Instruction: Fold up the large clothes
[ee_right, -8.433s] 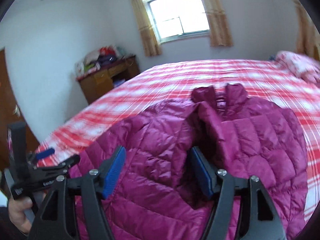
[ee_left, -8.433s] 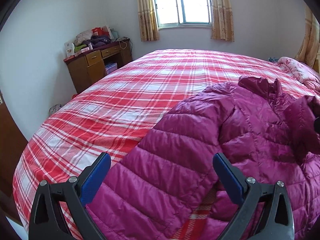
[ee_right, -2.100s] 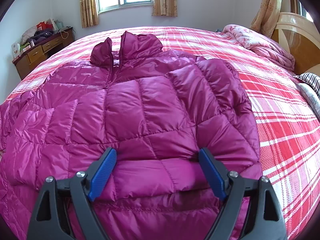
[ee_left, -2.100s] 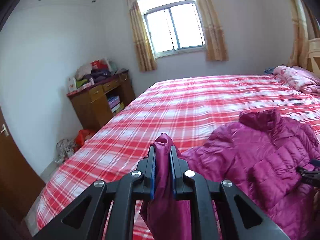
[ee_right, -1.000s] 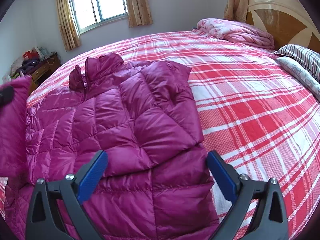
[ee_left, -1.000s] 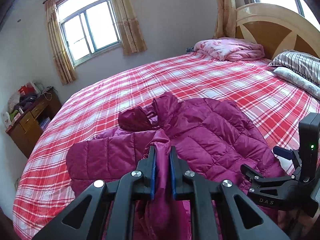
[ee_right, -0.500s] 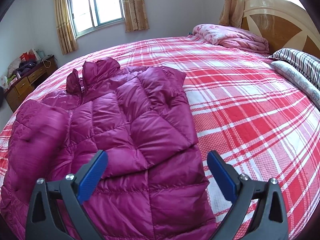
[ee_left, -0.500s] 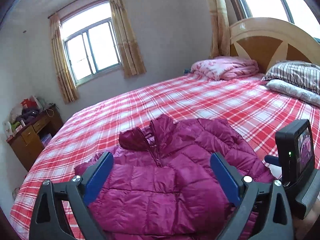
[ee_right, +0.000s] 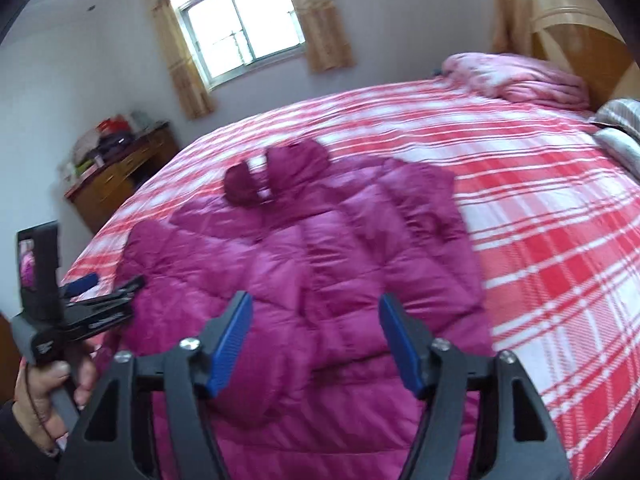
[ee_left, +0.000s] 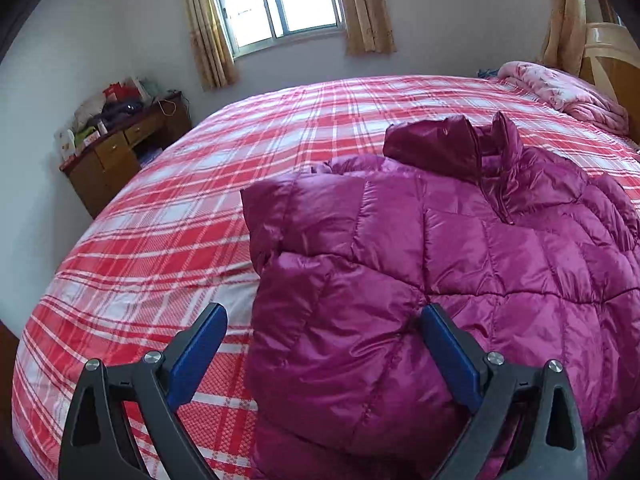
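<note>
A magenta quilted down jacket (ee_left: 460, 264) lies front up on the red plaid bed (ee_left: 192, 216), collar toward the window. Its left sleeve (ee_left: 332, 320) is folded over onto the body. My left gripper (ee_left: 324, 340) is open and empty, its jaws standing on either side of that folded sleeve near the jacket's left edge. My right gripper (ee_right: 314, 332) is open and empty above the jacket's lower middle (ee_right: 320, 264). The left gripper (ee_right: 94, 296) also shows at the left of the blurred right wrist view, held in a hand.
A wooden desk (ee_left: 120, 156) with clutter stands by the wall at the far left. A folded pink blanket (ee_left: 560, 92) and a wooden headboard (ee_right: 580, 40) are at the far right. A striped pillow (ee_right: 624, 120) lies at the right edge.
My left gripper carried the sleeve across onto the jacket's body, let it go and opened, then swung back toward the left edge. My right gripper stayed open and shifted left over the jacket.
</note>
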The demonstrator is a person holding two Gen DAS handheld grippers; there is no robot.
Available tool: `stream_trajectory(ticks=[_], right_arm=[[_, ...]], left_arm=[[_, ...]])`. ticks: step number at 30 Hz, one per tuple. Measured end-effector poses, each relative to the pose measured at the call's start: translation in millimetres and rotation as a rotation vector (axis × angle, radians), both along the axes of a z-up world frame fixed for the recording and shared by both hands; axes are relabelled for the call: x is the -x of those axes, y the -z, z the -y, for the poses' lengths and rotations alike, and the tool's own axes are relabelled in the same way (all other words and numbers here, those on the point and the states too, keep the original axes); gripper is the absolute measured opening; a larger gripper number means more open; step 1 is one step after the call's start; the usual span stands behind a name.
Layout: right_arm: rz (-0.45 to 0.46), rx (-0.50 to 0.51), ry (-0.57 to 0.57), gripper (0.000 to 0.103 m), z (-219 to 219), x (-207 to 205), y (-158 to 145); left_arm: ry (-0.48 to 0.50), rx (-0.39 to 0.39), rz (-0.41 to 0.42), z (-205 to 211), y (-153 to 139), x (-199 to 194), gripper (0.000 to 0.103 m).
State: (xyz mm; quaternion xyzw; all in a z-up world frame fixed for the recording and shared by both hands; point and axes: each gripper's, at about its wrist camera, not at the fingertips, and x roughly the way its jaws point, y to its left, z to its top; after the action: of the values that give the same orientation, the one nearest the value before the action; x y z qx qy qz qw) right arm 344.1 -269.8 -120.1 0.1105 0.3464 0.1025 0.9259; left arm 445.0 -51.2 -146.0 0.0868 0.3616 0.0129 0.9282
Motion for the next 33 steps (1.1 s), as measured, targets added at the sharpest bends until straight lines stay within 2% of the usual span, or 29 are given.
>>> stream_trajectory(ticks=[1,4,8,11,13,16,18,20,21,22,23,24,26,27,29,30,31,33], right_arm=[[-0.026,0.022,-0.024,0.039,-11.1,-5.3,3.5],[-0.094,0.062,-0.04,0.026,-25.2,-13.5,23.0],[-0.131,0.032,-0.038,0.022,-16.0,-8.1,39.6],[-0.141,0.032,-0.037,0.021,-13.9,-4.9,39.5],[-0.14,0.067,-0.037,0.021,-15.9,-3.1,38.5],[-0.144,0.087,-0.024,0.021,-14.1,-4.3,37.5],[-0.143,0.102,-0.019,0.021,-13.9,-3.3,34.6],[-0.113,0.14,0.016,0.023,-14.8,2.8,24.8],[-0.088,0.154,0.046,0.032,-14.3,6.0,18.1],[-0.05,0.174,0.087,0.045,-14.4,9.6,8.6],[-0.011,0.182,0.117,0.052,-14.9,13.2,-1.0],[0.038,0.172,0.135,0.065,-16.2,16.5,-11.8],[0.081,0.159,0.119,0.066,-25.5,12.9,-25.4],[0.07,0.169,0.094,0.064,-31.8,6.2,-27.1],[0.025,0.153,0.034,0.044,-42.9,-10.3,-21.5],[-0.015,0.147,0.022,0.026,-46.1,-21.3,-14.3],[-0.052,0.135,0.019,0.022,-46.8,-31.2,-5.4],[-0.106,0.139,0.01,0.022,-49.1,-46.0,12.1]], left_arm=[[0.002,0.0,0.001,0.1,0.9,1.5,0.098],[0.02,0.022,0.03,0.8,-9.9,7.1,0.098],[0.057,0.066,0.091,5.1,-35.7,10.4,0.098],[0.098,0.046,0.105,21.6,-41.2,3.3,0.098],[0.135,0.012,0.066,36.0,-29.9,-9.1,0.098],[0.116,-0.037,-0.042,45.1,3.3,-32.8,0.098],[0.114,0.007,-0.081,40.6,17.7,-39.3,0.098],[0.112,0.044,-0.096,36.1,19.9,-41.4,0.098],[0.114,0.054,-0.097,35.0,20.1,-41.7,0.098],[0.114,0.064,-0.101,33.6,21.3,-42.2,0.098],[0.113,0.076,-0.105,32.0,22.2,-42.4,0.098],[0.112,0.085,-0.106,31.1,22.7,-42.2,0.098],[0.107,0.099,-0.11,28.9,24.0,-42.7,0.098],[0.107,0.1,-0.111,29.2,24.6,-42.9,0.098],[0.102,0.103,-0.112,29.3,24.8,-42.5,0.098],[0.098,0.101,-0.111,29.8,24.9,-42.1,0.098],[0.097,0.102,-0.109,29.8,24.9,-41.6,0.098],[0.093,0.113,-0.112,27.8,25.5,-43.0,0.099]])
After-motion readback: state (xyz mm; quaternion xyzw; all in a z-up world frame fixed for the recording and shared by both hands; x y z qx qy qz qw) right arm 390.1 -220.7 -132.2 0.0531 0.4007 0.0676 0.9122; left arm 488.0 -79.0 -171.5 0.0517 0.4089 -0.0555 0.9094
